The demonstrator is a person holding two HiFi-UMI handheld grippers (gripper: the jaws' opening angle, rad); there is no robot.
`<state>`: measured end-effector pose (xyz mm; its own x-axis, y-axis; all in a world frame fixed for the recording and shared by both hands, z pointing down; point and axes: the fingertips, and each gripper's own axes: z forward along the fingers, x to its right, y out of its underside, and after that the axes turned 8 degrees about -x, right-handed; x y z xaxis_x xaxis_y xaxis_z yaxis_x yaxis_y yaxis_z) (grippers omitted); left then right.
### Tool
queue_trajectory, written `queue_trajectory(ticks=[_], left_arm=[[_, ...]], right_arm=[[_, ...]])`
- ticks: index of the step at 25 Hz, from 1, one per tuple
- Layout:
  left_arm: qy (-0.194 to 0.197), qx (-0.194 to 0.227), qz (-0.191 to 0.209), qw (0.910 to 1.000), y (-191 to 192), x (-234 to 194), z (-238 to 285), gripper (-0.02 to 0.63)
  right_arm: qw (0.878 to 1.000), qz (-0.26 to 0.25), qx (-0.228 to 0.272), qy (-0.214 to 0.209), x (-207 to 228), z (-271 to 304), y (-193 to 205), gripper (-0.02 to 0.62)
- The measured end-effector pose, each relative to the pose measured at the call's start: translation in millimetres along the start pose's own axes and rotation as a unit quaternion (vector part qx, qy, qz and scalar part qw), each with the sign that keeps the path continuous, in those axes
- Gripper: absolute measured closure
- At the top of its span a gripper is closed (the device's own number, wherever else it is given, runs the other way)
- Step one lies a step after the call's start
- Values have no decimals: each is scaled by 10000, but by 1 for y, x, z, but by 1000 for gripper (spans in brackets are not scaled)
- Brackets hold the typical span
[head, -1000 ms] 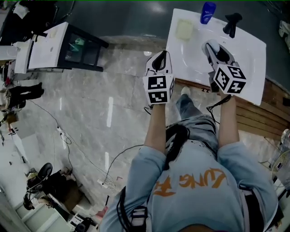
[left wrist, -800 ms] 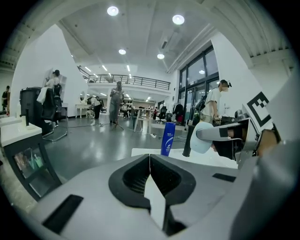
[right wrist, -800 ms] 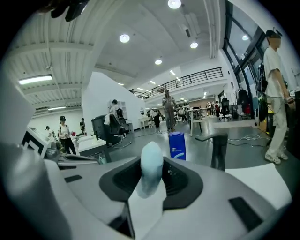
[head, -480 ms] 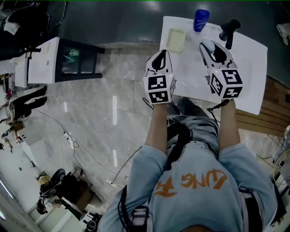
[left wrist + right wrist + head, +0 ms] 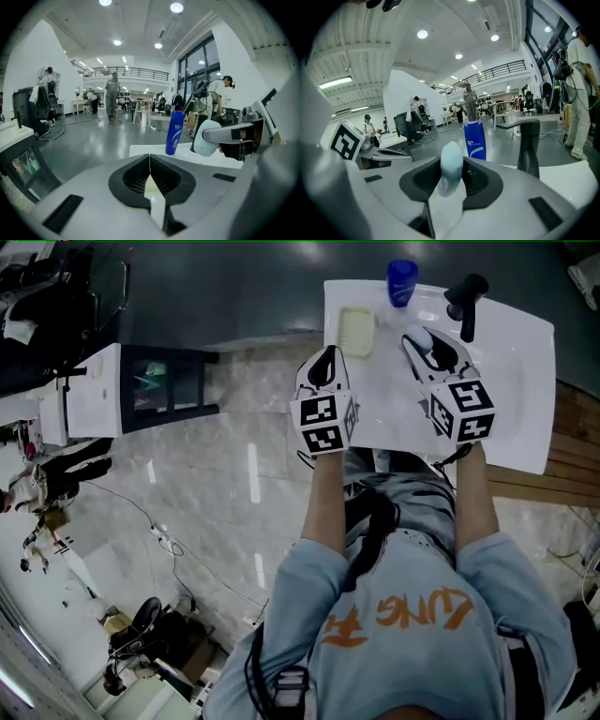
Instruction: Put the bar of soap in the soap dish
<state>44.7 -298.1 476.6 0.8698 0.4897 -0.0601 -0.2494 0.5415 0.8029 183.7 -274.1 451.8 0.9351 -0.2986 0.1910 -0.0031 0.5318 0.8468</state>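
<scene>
A pale bluish-white bar of soap [image 5: 418,337] stands on edge between the jaws of my right gripper [image 5: 427,343], which is shut on it above the white washbasin [image 5: 520,381]. In the right gripper view the soap [image 5: 451,168] sticks up between the dark pads [image 5: 480,180]. The pale yellow soap dish [image 5: 355,331] lies on the basin's far left part. My left gripper [image 5: 327,360] hovers just short of the dish, its jaws shut with nothing in them; its pads [image 5: 164,178] meet in a thin line.
A blue bottle [image 5: 402,282] and a black tap [image 5: 466,298] stand at the basin's far edge, just beyond the soap. A dark cabinet with a white top [image 5: 141,381] stands left on the marble floor. Wooden boards [image 5: 572,456] lie to the right.
Both grippers have moved forward over the basin, nearer the dish and tap. The right one still holds the soap; the left stays shut.
</scene>
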Motion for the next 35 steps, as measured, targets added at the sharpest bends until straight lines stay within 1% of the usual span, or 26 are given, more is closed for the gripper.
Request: queue_trajectory(ticks=[3, 7, 12, 18, 24, 30, 35], left_arm=[[40, -31, 34, 10000, -2, -1, 4, 581], [-20, -125, -30, 9999, -1, -12, 8, 581], [-47, -219, -129, 9997, 12, -30, 13, 581], [-35, -328, -318, 9990, 20, -51, 12, 581], [47, -460, -404, 9981, 31, -73, 22, 581], [107, -496, -474, 9976, 31, -81, 29, 581], [143, -524, -502, 9973, 30, -88, 34, 581]], right_arm=[[9998, -72, -4, -181, -8, 15, -10, 451], [9988, -103, -164, -457, -19, 37, -11, 451], [9965, -66, -397, -728, -34, 67, 1, 451], [9931, -5, -727, -916, -42, 92, 14, 451], [9876, -149, -1092, -1122, -59, 132, 22, 451], [9791, -354, -1464, -1368, -68, 149, 32, 451], [9671, -492, -1825, -1705, -75, 156, 41, 451]])
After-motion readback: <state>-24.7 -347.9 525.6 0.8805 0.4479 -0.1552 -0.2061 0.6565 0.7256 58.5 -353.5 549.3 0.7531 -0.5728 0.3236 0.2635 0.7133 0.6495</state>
